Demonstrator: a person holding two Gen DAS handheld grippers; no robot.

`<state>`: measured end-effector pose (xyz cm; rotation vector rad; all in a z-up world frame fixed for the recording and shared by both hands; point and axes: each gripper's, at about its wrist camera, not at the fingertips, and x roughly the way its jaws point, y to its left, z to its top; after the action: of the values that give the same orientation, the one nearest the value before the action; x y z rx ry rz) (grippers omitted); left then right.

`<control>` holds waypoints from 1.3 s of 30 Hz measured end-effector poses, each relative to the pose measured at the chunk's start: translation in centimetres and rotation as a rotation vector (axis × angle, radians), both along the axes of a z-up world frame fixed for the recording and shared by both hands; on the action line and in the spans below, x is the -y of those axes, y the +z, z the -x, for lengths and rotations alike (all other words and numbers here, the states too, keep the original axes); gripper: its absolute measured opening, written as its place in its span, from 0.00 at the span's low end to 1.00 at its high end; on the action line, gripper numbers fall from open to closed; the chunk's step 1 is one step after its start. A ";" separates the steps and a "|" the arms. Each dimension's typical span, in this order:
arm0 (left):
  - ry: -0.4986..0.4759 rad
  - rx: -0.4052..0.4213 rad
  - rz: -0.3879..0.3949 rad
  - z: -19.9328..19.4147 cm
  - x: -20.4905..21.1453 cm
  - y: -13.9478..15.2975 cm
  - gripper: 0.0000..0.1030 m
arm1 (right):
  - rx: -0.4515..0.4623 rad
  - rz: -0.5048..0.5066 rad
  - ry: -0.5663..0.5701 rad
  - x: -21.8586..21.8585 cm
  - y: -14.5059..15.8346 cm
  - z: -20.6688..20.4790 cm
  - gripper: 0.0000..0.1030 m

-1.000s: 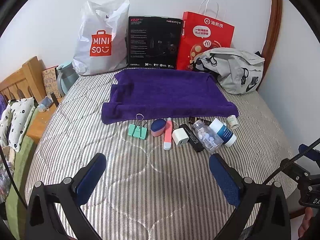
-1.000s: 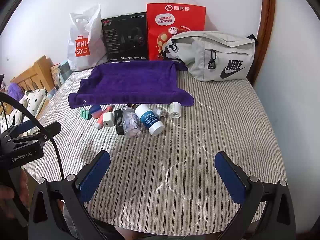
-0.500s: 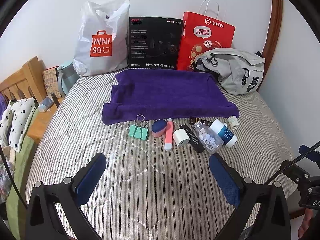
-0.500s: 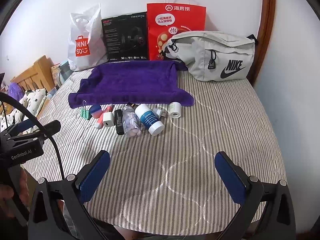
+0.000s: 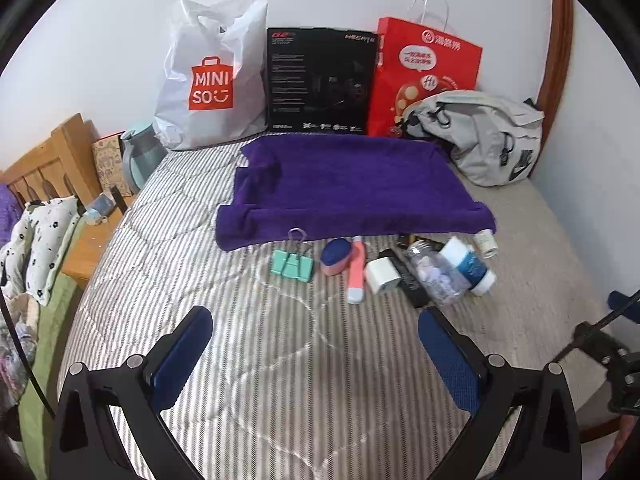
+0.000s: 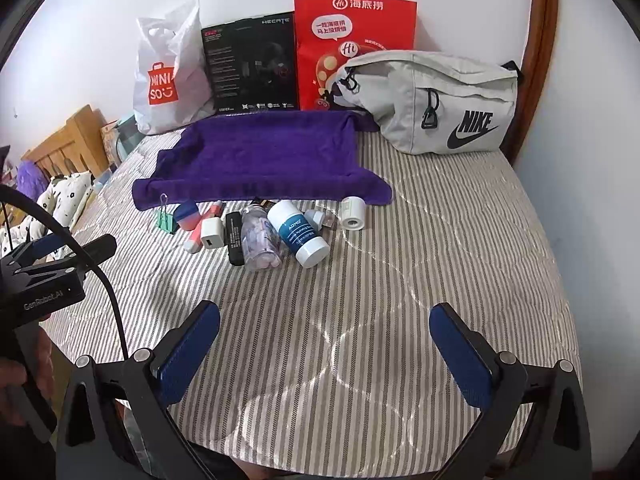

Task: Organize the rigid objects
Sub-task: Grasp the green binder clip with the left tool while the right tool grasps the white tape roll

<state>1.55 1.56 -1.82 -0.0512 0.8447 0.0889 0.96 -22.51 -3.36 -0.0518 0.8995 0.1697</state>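
Fuzzy cloth purple towel [image 5: 352, 188], quilted striped fabric mattress [image 5: 280, 360], glossy paper red bag [image 6: 354, 48], clear plastic bottle [image 6: 260, 240].

- Plain white wall [image 5: 120, 40] behind everything, pretty evenly lit, soft daylight look.
- Bed is a striped quilted mattress [image 6: 440, 240] with a dark wooden frame post [image 6: 540, 40] curving up at the right.
- Light wooden headboard [image 5: 44, 164] off to the left, with a floral pillow [image 5: 44, 240] beside it.
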 end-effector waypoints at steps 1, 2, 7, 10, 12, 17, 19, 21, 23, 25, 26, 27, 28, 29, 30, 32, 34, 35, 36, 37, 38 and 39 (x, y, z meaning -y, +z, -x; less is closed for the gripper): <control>0.001 -0.003 -0.003 -0.2 -0.2 -0.3 1.00 | -0.002 0.000 -0.001 0.1 -0.2 -0.2 1.00; 0.003 -0.010 -0.004 -0.6 -0.4 -0.7 1.00 | -0.003 -0.003 -0.002 0.2 -0.4 -0.5 1.00; 0.003 -0.036 0.022 -3.3 -2.2 -3.6 1.00 | -0.041 -0.014 0.012 0.9 -2.3 -2.3 1.00; -0.014 -0.063 0.016 -5.4 -2.9 -5.6 1.00 | -0.064 -0.031 0.017 1.5 -3.7 -3.2 1.00; -0.029 -0.078 0.010 -6.6 -3.4 -6.8 0.99 | -0.084 -0.039 0.012 1.9 -4.6 -4.0 1.00; -0.056 -0.131 -0.049 -9.4 -3.9 -9.5 0.92 | -0.126 -0.030 -0.014 2.6 -6.3 -5.6 1.00; -0.074 -0.145 -0.067 -10.2 -3.9 -10.3 0.86 | -0.144 -0.036 -0.020 2.7 -6.8 -6.3 1.00; -0.100 -0.132 -0.048 -10.6 -4.1 -10.4 0.85 | -0.157 -0.043 -0.025 2.8 -7.2 -6.9 1.00; -0.133 -0.121 -0.034 -11.2 -4.2 -10.5 0.80 | -0.175 -0.056 -0.024 2.8 -7.7 -7.4 1.00; -0.157 -0.107 -0.024 -11.6 -4.2 -10.5 0.73 | -0.185 -0.053 -0.022 2.7 -8.1 -7.9 1.00; -0.169 -0.103 -0.024 -11.8 -4.2 -10.4 0.71 | -0.186 -0.048 -0.022 2.6 -8.2 -8.1 1.00; -0.182 -0.100 -0.026 -11.9 -4.1 -10.4 0.69 | -0.185 -0.042 -0.024 2.6 -8.2 -8.4 1.00; -0.197 -0.095 -0.022 -11.9 -4.0 -10.4 0.63 | -0.185 -0.041 -0.026 2.6 -8.2 -8.6 1.00; -0.205 -0.091 -0.023 -12.0 -3.9 -10.3 0.56 | -0.181 -0.048 -0.026 2.7 -8.2 -8.8 1.00; -0.213 -0.085 -0.023 -11.9 -3.8 -10.3 0.53 | -0.179 -0.057 -0.024 2.7 -8.1 -9.1 1.00; -0.239 -0.074 -0.024 -11.7 -3.4 -10.2 0.38 | -0.176 -0.080 -0.018 2.8 -8.0 -9.7 0.99; -0.243 -0.071 -0.033 -11.5 -3.1 -10.2 0.38 | -0.168 -0.098 -0.011 2.9 -7.9 -10.3 0.99; -0.241 -0.069 -0.032 -11.3 -3.0 -10.2 0.38 | -0.159 -0.105 -0.010 3.0 -7.8 -10.7 0.99; -0.238 -0.069 -0.027 -11.3 -3.1 -10.1 0.38 | -0.158 -0.106 -0.011 3.1 -7.8 -11.2 0.98; -0.235 -0.065 -0.022 -11.2 -3.1 -10.1 0.38 | -0.155 -0.102 -0.016 3.2 -7.8 -11.6 0.98; -0.233 -0.061 -0.020 -11.1 -3.1 -10.2 0.38 | -0.149 -0.099 -0.022 3.5 -7.9 -12.3 0.96; -0.231 -0.059 -0.019 -11.1 -3.2 -10.2 0.38 | -0.146 -0.098 -0.026 3.7 -8.0 -12.9 0.96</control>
<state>12.64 4.72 -12.04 0.0670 0.9034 -0.1196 13.85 -26.17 -11.34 0.0643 1.0358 0.1946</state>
